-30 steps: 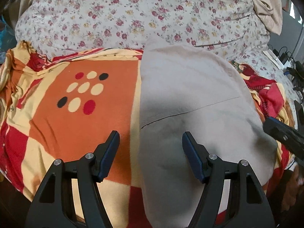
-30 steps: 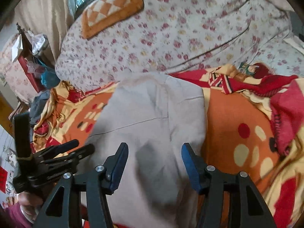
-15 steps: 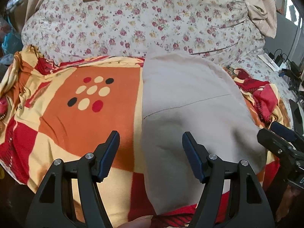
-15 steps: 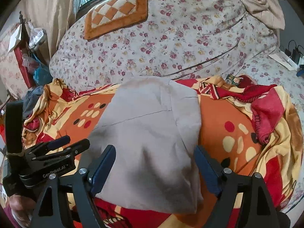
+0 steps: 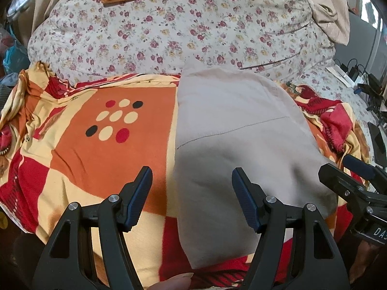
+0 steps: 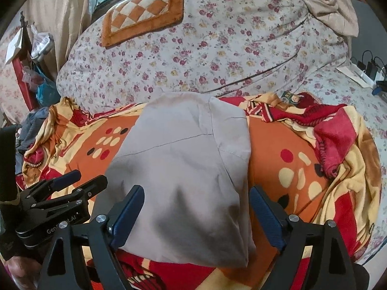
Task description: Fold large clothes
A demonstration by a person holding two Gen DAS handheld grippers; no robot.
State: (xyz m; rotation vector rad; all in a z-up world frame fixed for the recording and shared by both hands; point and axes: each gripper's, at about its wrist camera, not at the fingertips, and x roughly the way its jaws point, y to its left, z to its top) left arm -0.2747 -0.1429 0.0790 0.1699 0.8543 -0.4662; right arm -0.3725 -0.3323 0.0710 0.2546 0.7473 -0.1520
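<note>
left tool point(image 5: 192, 194) spread, empty | right tool point(image 6: 197, 211) spread, empty | beige garment point(image 6: 183, 169) folded; underside layers hidden

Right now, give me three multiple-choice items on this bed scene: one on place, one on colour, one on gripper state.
1. The folded beige cloth garment lies on:
A. the orange, red and cream patterned blanket
B. a wooden floor
C. a chair

2. The pads on the gripper fingers are:
A. green
B. blue
C. white

3. The left gripper and right gripper are:
A. both shut on the garment
B. one shut
C. both open, holding nothing

Answers: 1 A, blanket shows around its edges. 2 B, blue in both views. 3 C, wide gaps between jaws.
</note>
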